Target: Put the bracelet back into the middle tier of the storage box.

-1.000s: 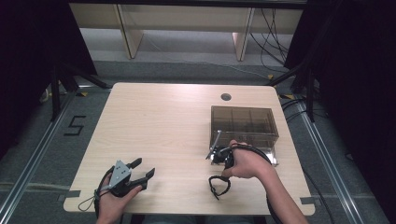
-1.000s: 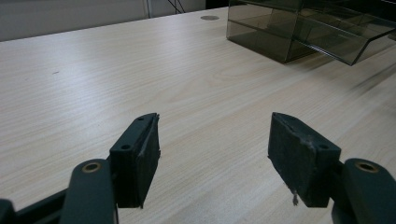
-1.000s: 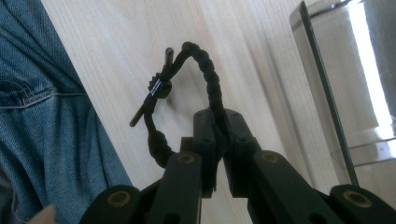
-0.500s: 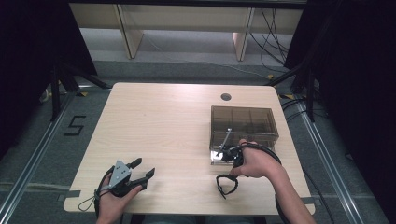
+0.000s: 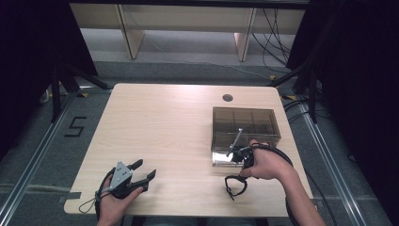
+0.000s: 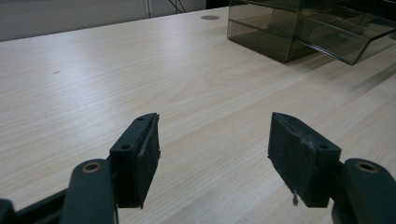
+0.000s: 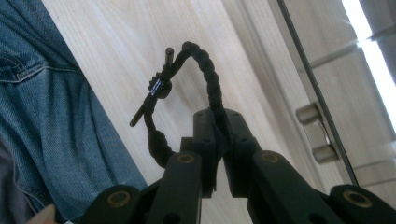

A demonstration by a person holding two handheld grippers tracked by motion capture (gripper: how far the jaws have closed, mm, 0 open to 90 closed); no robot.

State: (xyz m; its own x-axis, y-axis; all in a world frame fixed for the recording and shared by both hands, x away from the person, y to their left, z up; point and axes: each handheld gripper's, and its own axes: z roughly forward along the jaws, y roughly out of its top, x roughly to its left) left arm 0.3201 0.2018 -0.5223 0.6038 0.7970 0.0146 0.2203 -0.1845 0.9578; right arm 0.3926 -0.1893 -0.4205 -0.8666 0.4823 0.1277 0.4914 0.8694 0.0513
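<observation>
Right gripper (image 7: 218, 140), jaws pinching a black braided bracelet (image 7: 198, 65) whose loop hung beyond them, presumably for carrying; a smoky plastic box (image 5: 244, 123) stood just ahead. Left gripper (image 6: 215, 158), jaws spread and holding nothing, rested idle on the worktop (image 5: 160, 127).

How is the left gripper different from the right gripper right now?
The left gripper has its jaws spread wide with nothing between them; the right gripper is clamped on a black braided loop. The left gripper rests low near the table's front edge, away from the smoky plastic box; the right gripper sits beside that box. Both are hand-held.
</observation>
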